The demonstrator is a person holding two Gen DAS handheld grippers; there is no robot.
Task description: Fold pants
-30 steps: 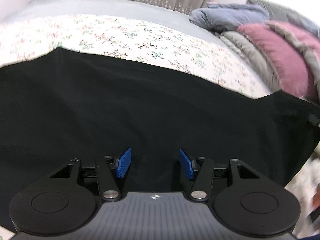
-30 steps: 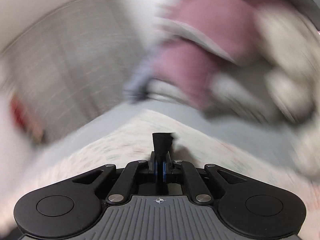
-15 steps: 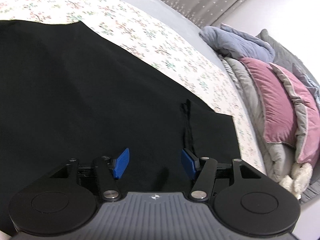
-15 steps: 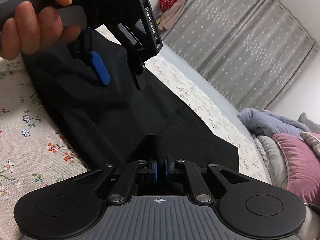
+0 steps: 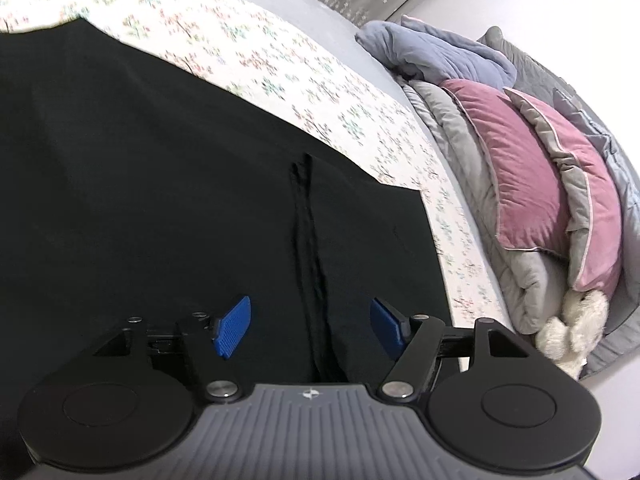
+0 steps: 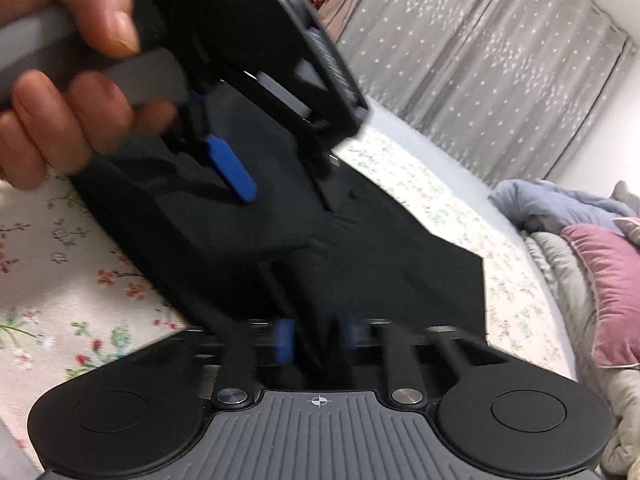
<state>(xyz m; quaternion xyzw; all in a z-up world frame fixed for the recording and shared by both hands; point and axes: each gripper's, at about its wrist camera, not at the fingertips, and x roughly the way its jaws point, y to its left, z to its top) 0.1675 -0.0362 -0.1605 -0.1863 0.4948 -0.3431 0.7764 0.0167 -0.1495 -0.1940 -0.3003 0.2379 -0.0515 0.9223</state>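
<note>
Left wrist view: black pants (image 5: 140, 180) spread on a floral bed sheet (image 5: 280, 68).
The pants cover the left and centre of the bed. The left claw (image 5: 308, 326) hangs open above a fold ridge, its jaws having just been widening and pressing nothing. At right lie a blue blanket (image 5: 440, 52), a pink cushion (image 5: 528, 176) and a white plush toy (image 5: 576, 328). In the right wrist view, the right claw (image 6: 318, 340) is blurred, its pads apart with black cloth between them; grey curtains (image 6: 480, 60) hang behind.
</note>
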